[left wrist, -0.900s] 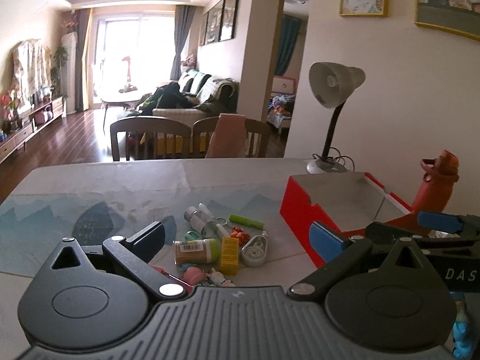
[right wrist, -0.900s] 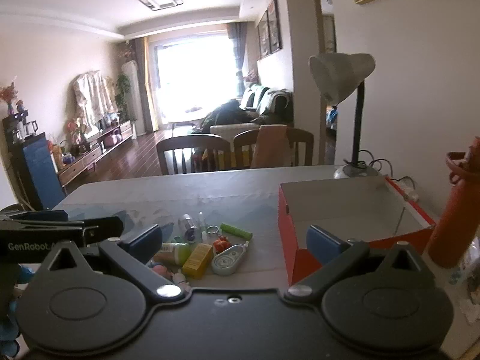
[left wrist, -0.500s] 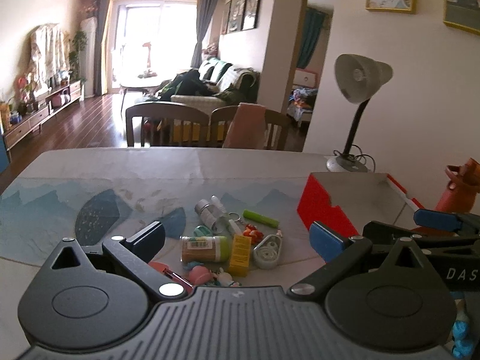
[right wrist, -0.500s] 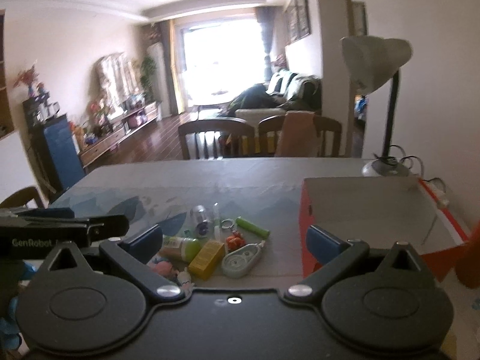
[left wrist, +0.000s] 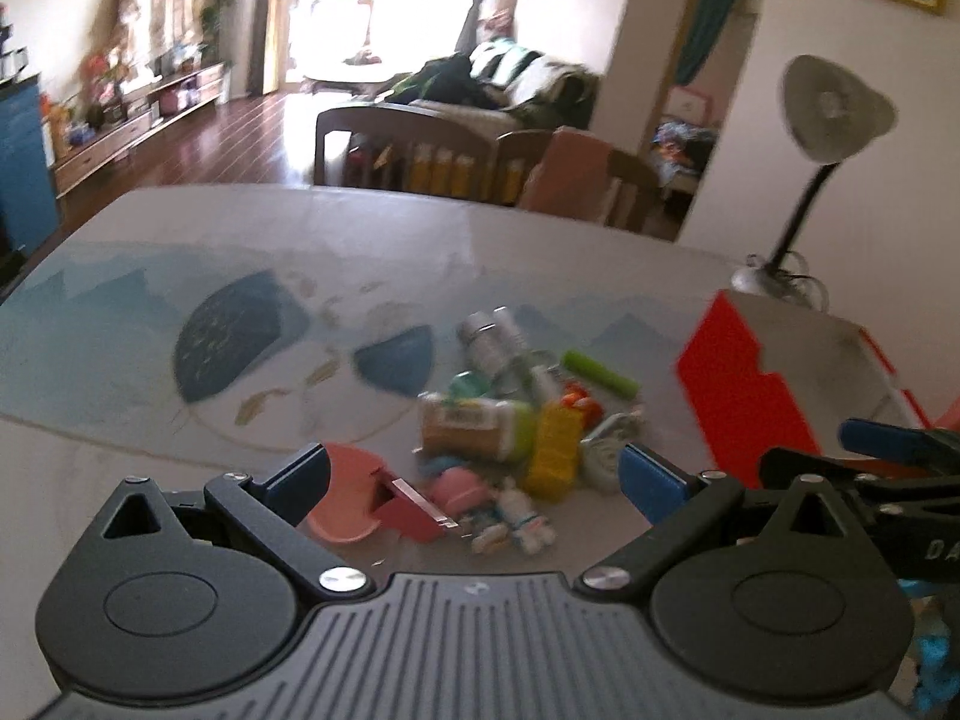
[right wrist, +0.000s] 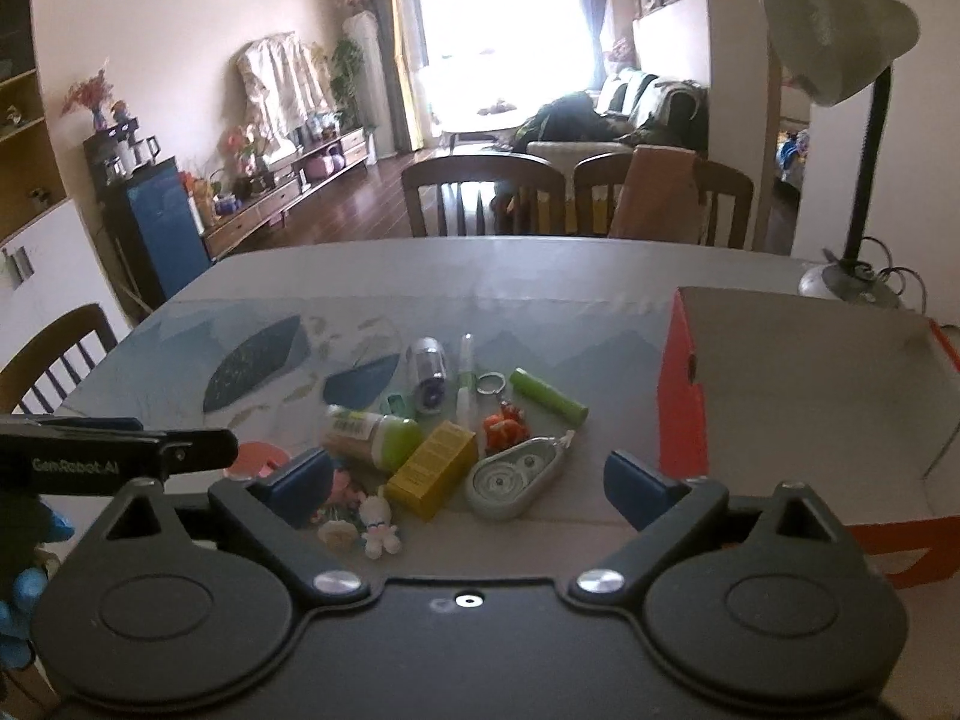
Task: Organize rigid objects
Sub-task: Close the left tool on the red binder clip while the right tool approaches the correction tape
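A pile of small items lies on the table: a green-capped bottle (right wrist: pixel 372 433), a yellow box (right wrist: pixel 433 468), a grey correction-tape dispenser (right wrist: pixel 516 474), a green tube (right wrist: pixel 547 395), a silver cylinder (right wrist: pixel 427 373), an orange keychain (right wrist: pixel 505 427) and small figures (right wrist: pixel 378 525). The same pile shows in the left wrist view, with the bottle (left wrist: pixel 474 426) and yellow box (left wrist: pixel 555 450). An open red box (right wrist: pixel 798 396) stands right of the pile. My right gripper (right wrist: pixel 471 480) is open and empty, just before the pile. My left gripper (left wrist: pixel 474 480) is open and empty, near a pink piece (left wrist: pixel 348 504).
A grey desk lamp (right wrist: pixel 840 90) stands behind the red box at the table's far right. Wooden chairs (right wrist: pixel 486 195) line the far edge, and another chair (right wrist: pixel 54 354) stands at the left. A blue patterned mat (left wrist: pixel 240 330) covers the table.
Both grippers have moved forward and tilted down toward the pile, which now looks nearer. Both stay open. The items on the table have not moved.
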